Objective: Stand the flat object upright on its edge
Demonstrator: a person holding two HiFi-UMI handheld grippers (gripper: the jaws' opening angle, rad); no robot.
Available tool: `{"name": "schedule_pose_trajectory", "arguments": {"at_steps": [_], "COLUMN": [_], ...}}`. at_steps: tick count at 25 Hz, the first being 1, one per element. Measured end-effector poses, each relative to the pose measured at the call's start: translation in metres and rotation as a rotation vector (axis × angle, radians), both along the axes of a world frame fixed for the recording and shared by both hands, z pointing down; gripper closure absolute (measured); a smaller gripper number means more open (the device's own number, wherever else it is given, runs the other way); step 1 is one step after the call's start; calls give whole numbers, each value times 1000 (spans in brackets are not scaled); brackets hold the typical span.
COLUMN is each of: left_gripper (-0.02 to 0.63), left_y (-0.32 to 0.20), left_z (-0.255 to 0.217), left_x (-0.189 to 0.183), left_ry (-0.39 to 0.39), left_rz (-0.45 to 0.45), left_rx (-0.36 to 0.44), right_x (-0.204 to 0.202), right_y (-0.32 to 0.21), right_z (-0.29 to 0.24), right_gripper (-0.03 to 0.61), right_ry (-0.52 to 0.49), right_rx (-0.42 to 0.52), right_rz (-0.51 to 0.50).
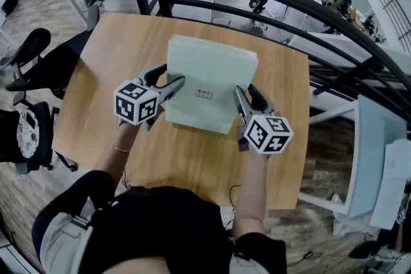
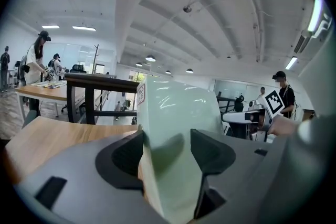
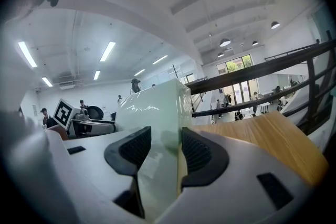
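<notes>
The pale green box [image 1: 209, 83] is held tilted between the two claws, over the wooden table [image 1: 103, 61] (its plastic wrap glints). The left claw [image 1: 174, 85] pinches its left edge, and the right claw [image 1: 243, 94] pinches the right edge.

I see an open-plan office. Left of my left gripper [image 1: 178, 81] stand black office chairs [image 1: 29, 51]; beyond it, people [image 2: 35, 60] at wooden desks [image 2: 44, 92].

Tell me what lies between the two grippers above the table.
Only the pale green flat box. The left gripper clamps its left edge and the right gripper its right edge. The head view shows the whole span.
</notes>
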State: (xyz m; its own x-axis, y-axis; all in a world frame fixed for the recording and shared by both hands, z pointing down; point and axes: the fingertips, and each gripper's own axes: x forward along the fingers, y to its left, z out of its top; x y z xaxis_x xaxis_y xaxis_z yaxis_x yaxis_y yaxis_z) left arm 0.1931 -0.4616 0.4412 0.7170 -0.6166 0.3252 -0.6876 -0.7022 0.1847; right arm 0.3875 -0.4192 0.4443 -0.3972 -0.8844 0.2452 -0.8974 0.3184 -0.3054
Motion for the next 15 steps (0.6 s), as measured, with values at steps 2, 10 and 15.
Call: {"name": "schedule_pose_trajectory", "arguments": {"at_steps": [2,10,15], "left_gripper": [327,327,327], "left_y": [-3,-14,-4], "left_z": [-2,-9,-10], "left_x": [1,6,2], "left_ry": [-2,14,21], "left_rz": [-1,-16,-20], "left_rx": [9,28,40], "right_x": [1,4,-4], "right_y": [-3,-12,0], "right_z": [-1,-8,-8], "right_gripper": [391,391,391], "right_ry": [2,4,130], "right_rx": [6,43,79], "right_rz": [4,27,11]}}
